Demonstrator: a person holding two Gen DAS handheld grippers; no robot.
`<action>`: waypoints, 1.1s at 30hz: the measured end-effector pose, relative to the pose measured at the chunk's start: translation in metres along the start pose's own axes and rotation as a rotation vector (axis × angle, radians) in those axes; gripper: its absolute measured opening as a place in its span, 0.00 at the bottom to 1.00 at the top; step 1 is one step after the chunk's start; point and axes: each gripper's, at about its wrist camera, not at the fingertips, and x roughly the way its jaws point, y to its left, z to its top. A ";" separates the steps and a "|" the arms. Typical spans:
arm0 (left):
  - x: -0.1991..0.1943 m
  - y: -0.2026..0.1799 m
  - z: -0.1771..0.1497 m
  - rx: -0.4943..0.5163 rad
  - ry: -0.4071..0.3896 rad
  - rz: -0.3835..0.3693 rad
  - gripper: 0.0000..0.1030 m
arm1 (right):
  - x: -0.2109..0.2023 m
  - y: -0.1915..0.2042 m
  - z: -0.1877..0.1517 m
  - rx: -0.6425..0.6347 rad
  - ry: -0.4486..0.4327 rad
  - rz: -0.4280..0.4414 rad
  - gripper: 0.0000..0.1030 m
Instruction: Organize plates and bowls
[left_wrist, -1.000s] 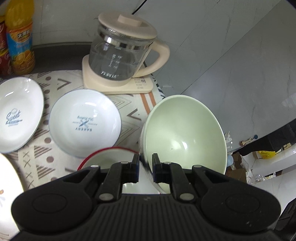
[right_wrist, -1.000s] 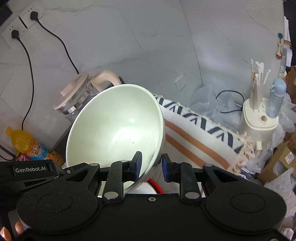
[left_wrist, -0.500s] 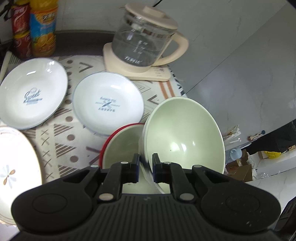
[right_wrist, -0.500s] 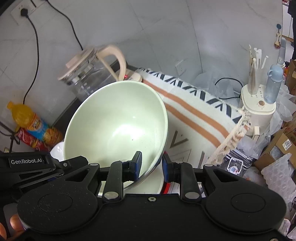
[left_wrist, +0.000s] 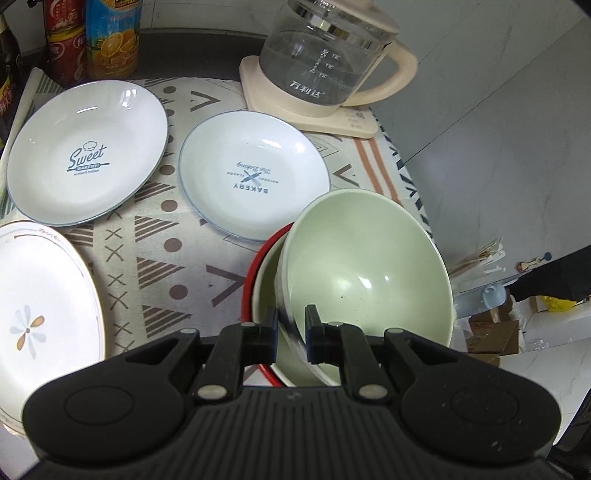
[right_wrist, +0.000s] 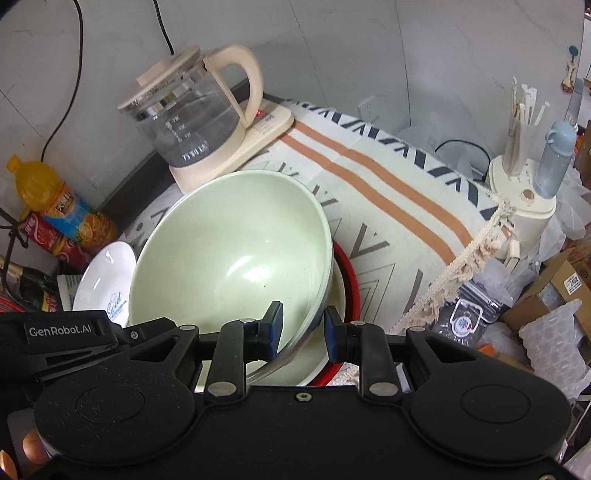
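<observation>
A pale green bowl (left_wrist: 365, 273) is tilted, its lower part inside a red-rimmed bowl (left_wrist: 264, 295) on the patterned cloth. My left gripper (left_wrist: 291, 334) is shut on the green bowl's rim. My right gripper (right_wrist: 303, 330) straddles the same rim of the green bowl (right_wrist: 229, 258) on the other side; its jaws stand slightly apart, with a gap on the right. The red-rimmed bowl (right_wrist: 347, 273) shows beneath it. A white "Bakery" plate (left_wrist: 253, 173), a white "Sweet" plate (left_wrist: 86, 151) and a flower plate (left_wrist: 40, 317) lie to the left.
A glass kettle (left_wrist: 325, 62) on a cream base stands at the back; it also shows in the right wrist view (right_wrist: 195, 110). Drink bottles (left_wrist: 110, 37) stand at the back left. The table edge (left_wrist: 417, 192) drops off right of the bowls.
Both grippers have lowered the green bowl toward the table, and it now rests tilted in the red-rimmed bowl. The right jaws have opened slightly.
</observation>
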 end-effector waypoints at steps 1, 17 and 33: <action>0.001 0.000 0.001 0.000 0.002 0.002 0.12 | 0.002 0.000 0.000 -0.001 0.006 0.000 0.23; -0.008 0.007 0.002 0.028 -0.009 0.015 0.33 | -0.009 0.002 -0.002 -0.006 -0.019 -0.024 0.43; -0.068 0.060 -0.016 0.097 -0.132 0.049 0.82 | -0.034 0.031 -0.028 -0.054 -0.078 0.022 0.84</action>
